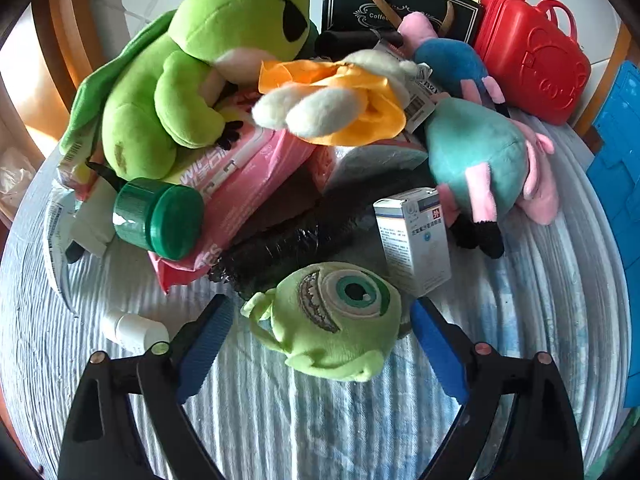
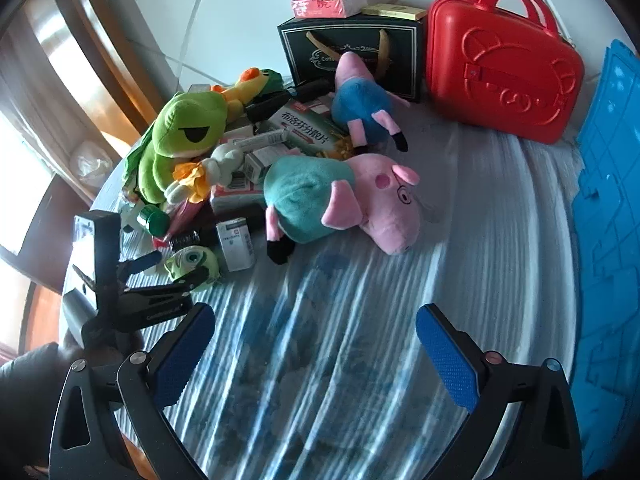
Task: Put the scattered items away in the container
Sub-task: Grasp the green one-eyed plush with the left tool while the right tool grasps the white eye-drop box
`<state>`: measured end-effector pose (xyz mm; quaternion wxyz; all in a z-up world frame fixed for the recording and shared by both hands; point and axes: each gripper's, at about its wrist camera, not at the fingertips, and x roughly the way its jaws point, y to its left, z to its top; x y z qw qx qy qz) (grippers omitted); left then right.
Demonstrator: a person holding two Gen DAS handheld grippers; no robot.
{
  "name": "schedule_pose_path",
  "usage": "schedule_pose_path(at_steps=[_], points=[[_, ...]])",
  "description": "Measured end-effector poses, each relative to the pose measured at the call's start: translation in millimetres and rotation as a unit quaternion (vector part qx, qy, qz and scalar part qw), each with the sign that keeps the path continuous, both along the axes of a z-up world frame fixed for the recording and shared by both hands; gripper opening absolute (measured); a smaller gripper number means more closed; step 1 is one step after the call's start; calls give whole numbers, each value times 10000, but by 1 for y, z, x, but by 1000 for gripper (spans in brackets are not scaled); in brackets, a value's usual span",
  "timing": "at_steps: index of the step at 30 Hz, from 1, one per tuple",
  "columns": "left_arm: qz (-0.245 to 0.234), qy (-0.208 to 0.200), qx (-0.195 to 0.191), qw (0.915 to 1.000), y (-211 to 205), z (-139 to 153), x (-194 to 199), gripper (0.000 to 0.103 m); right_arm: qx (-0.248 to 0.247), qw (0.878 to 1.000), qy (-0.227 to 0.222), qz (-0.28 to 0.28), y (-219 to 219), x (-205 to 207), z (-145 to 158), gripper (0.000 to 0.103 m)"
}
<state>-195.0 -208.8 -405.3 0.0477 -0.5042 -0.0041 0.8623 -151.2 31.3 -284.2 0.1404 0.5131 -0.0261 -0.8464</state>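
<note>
a: hovering my left gripper [image 1: 322, 338] over the one-eyed green plush [image 1: 334, 320], jaws apart on either side of it, the blue pads beside its flanks but not pressing as far as i can tell.

b: and the right one?

a: my right gripper [image 2: 316, 354] has its jaws wide, nothing between them but the striped cloth [image 2: 360, 300] that covers the desk. from that side i can see the left gripper straddling the little plush near the desk's left edge.

b: what's around the plush?

a: just behind it a white medicine box [image 1: 414, 240] standing upright, and a black crinkled bag [image 1: 288, 240] to its left. a green-capped bottle [image 1: 160, 218] lies on its side on a pink wipes pack [image 1: 248, 176]. a small white bottle [image 1: 134, 332] lies on the cloth beside my left jaw.

b: the bigger toys?

a: a green frog plush [image 1: 192, 80] sprawls on top of the pile, a white toy in orange cloth [image 1: 336, 100] beside it. a pig plush in a teal dress [image 2: 340, 200] lies on its side to the right, and a pig plush in blue [image 2: 364, 108] leans at a dark gift bag [image 2: 352, 56].

b: and the container?

a: a red case [image 2: 504, 72] with handles stands at the back right, closed, well apart from the pile. a blue tray [image 2: 608, 220] sits at the far right edge.
</note>
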Motion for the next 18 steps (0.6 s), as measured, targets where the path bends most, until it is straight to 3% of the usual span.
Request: schedule_pose_path(at_steps=[3, 7, 15, 18], points=[[-201, 0, 187, 9996, -2, -8, -1, 71, -23, 9999, 10, 141, -15, -5, -16, 103], [-459, -4, 206, 9987, -3, -6, 8, 63, -120, 9993, 99, 336, -39, -16, -34, 103], [-332, 74, 422, 9985, -41, 14, 49, 62, -103, 9989, 46, 457, -92, -47, -75, 98], [-220, 24, 508, 9985, -54, 14, 59, 62, -78, 9985, 39, 546, -113, -59, -87, 87]])
